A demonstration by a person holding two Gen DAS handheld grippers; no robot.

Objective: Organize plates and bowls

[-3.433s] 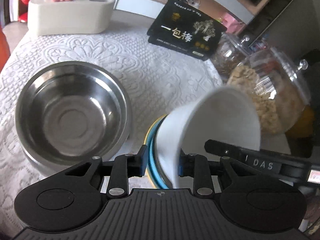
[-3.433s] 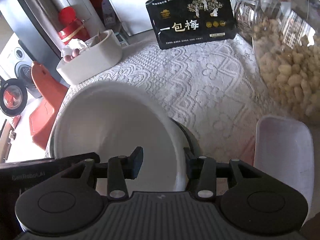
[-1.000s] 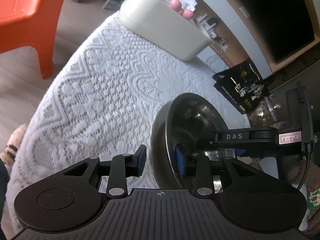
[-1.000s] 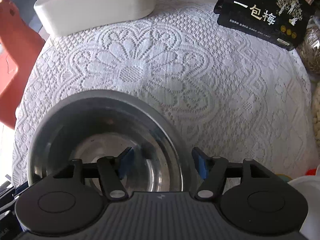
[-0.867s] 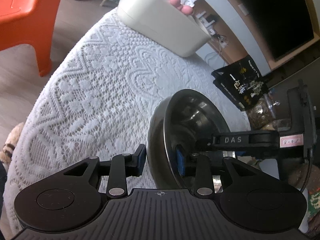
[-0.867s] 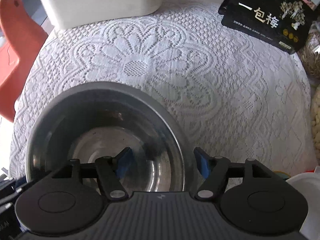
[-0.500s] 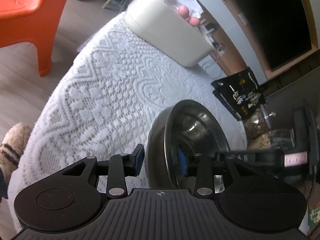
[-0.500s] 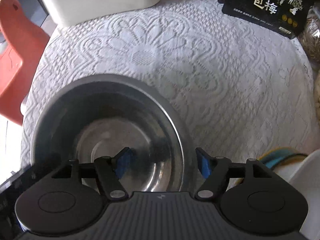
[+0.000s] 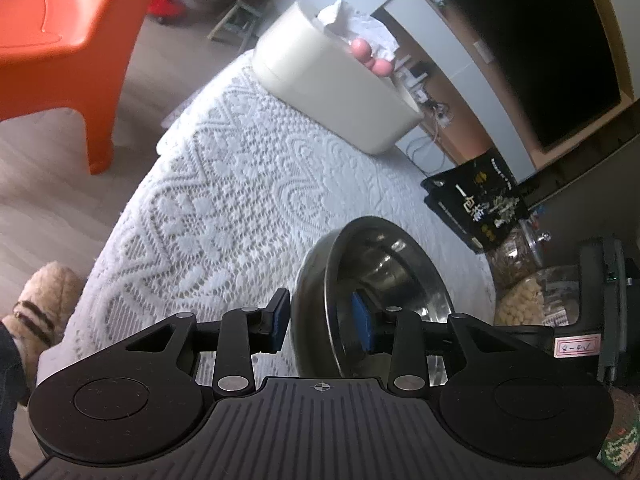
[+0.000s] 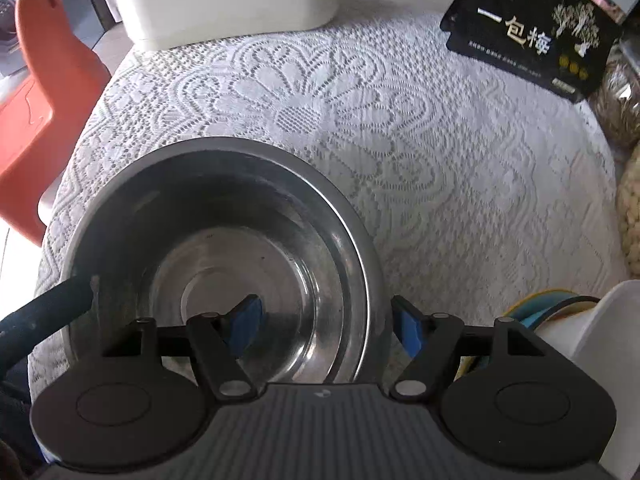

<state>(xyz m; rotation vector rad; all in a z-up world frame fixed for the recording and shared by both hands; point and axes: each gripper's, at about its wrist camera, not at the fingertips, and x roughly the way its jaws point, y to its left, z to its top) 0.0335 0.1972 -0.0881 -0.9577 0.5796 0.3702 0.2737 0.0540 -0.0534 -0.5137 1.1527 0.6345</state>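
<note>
A steel bowl (image 10: 224, 240) stands on the white lace tablecloth (image 10: 440, 160) near the table's left edge. My right gripper (image 10: 326, 328) points steeply down over the bowl's right rim. One blue pad is inside and one outside, both clear of the metal. My left gripper (image 9: 320, 324) straddles the opposite rim of the steel bowl (image 9: 384, 264). Its jaws are closing, and small gaps still show at both pads. A white bowl (image 10: 600, 320) rests on a blue and yellow plate stack (image 10: 532, 304) just right of the steel bowl.
A cream tissue box (image 10: 228, 0) stands at the table's far side, with a black snack packet (image 10: 532, 32) to its right. Glass jars of nuts (image 9: 520, 300) line the right edge. An orange chair (image 9: 60, 40) and a slippered foot (image 9: 44, 312) are beyond the left edge.
Both grippers have left the white bowl on the plate stack and come to the steel bowl. Over the last second the right jaws spread a little wider around its rim.
</note>
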